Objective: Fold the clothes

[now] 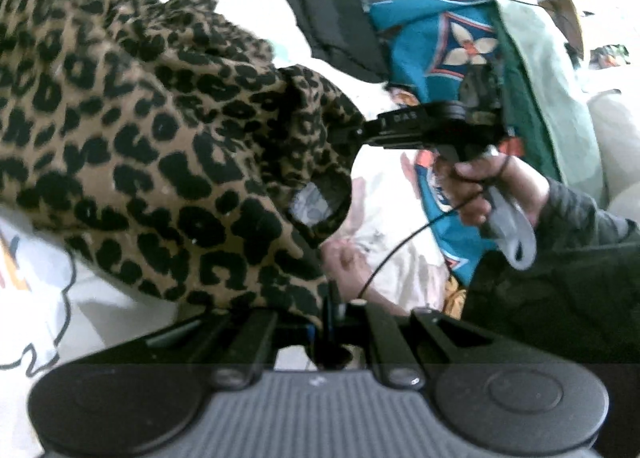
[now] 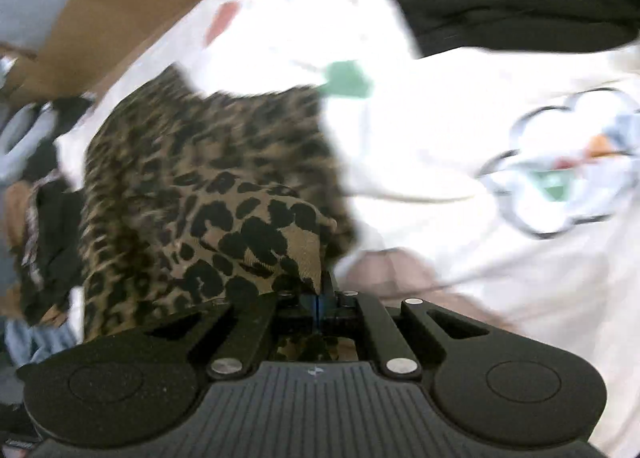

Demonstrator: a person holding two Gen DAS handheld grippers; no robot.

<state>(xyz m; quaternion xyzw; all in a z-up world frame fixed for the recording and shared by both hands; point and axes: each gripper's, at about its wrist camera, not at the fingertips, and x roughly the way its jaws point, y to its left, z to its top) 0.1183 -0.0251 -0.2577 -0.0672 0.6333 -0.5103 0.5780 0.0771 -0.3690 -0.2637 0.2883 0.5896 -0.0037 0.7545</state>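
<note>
Closed on a bunched edge of leopard-print garment [image 1: 152, 146], the left gripper [image 1: 330, 310] grips the fabric right at its fingertips, and the cloth billows up and away to its left. Just ahead and to its right, the right gripper [image 1: 356, 132] reaches in sideways, its tips buried in another fold of the same garment, with a person's hand [image 1: 496, 190] wrapped round its handle and a dark sleeve [image 1: 580, 226] behind. From its own camera, the right gripper [image 2: 320, 298] has its jaws pinched together on a corner of the leopard-print garment [image 2: 208, 194], which hangs off to its left. Beneath both lies a white printed sheet [image 2: 460, 130] with cartoon cloud shapes. Beyond the right gripper in the left camera's view sit a teal patterned cloth [image 1: 432, 46] and a black garment [image 1: 328, 14].
</note>
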